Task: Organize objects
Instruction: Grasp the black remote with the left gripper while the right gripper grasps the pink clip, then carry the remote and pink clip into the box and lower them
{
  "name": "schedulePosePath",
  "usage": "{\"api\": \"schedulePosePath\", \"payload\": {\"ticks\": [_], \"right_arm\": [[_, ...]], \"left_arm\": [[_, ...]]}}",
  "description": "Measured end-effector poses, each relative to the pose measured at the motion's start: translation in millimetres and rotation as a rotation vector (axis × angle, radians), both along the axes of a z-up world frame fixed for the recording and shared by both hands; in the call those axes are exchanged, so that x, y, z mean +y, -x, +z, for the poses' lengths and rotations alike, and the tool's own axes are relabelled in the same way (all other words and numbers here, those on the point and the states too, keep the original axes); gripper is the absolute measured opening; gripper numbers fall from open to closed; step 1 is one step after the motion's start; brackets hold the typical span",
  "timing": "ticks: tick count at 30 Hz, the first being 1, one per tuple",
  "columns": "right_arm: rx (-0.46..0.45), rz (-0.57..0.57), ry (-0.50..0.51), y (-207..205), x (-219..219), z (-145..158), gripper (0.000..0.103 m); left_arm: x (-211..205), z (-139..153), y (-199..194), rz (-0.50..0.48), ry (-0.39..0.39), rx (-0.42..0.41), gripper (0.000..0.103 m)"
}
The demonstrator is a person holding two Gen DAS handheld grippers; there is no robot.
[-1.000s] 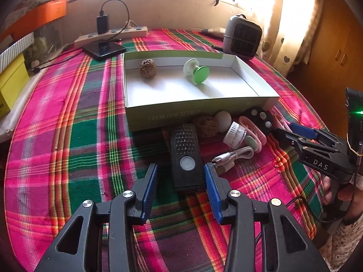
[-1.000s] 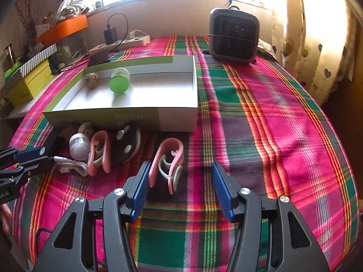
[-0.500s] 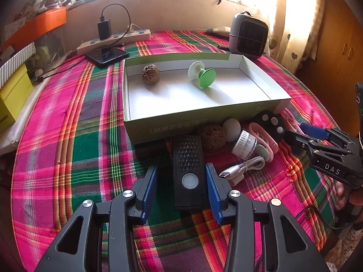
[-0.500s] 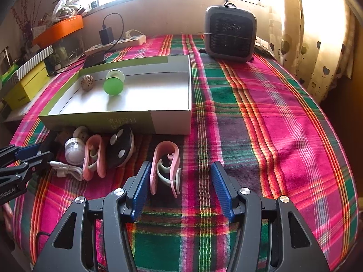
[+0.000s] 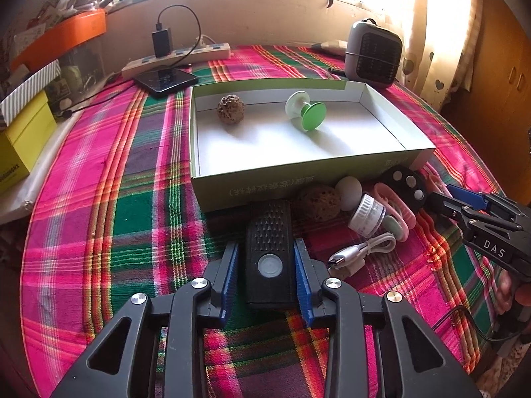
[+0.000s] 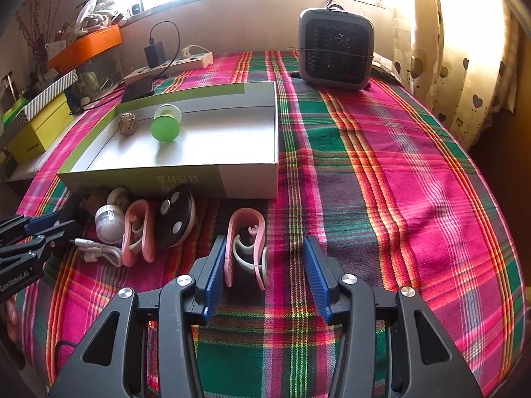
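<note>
A black rectangular device [image 5: 269, 252] lies on the plaid cloth in front of the green box [image 5: 308, 179]. My left gripper [image 5: 266, 267] is open with its blue pads on either side of the device, narrow gaps showing. A pink clip [image 6: 246, 248] lies between the open pads of my right gripper [image 6: 264, 265], nearer the left pad. The box holds a brown nut [image 5: 230, 110] and a green-and-white holder [image 5: 306, 110]. Before the box lie another nut [image 5: 318, 203], a white ball [image 5: 348, 192], a small jar [image 5: 366, 215], a second pink clip [image 5: 395, 212], a black remote [image 5: 406, 185] and a white cable [image 5: 361, 252].
A grey heater [image 6: 335, 53] stands at the back right. A power strip [image 5: 179, 56] with a charger and a black phone [image 5: 164, 79] lie at the back left. Yellow and orange boxes [image 5: 23, 139] stand along the left edge. The plaid table [image 6: 398, 182] drops off on the right.
Both grippers have moved forward. The left pads now flank the black device more closely, and the pink clip now sits between the right pads.
</note>
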State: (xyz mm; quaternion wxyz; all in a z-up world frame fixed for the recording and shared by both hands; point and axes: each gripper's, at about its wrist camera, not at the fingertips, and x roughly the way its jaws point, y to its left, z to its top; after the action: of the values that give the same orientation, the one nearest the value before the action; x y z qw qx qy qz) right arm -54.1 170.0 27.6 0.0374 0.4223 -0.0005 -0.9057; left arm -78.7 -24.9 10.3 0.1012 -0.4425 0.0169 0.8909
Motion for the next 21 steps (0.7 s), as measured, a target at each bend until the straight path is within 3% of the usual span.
{"api": "schedulePosePath", "payload": {"ticks": [11, 21], "right_arm": [[0.007, 0.007, 0.009, -2.5, 0.3, 0.4, 0.024], [0.012, 0.015, 0.017, -4.1, 0.2, 0.7, 0.024]], "left_arm": [[-2.5, 0.3, 0.1, 0.013, -0.017, 0.0, 0.025], [-4.1, 0.7, -0.1, 0.019, -0.024, -0.002, 0.025]]}}
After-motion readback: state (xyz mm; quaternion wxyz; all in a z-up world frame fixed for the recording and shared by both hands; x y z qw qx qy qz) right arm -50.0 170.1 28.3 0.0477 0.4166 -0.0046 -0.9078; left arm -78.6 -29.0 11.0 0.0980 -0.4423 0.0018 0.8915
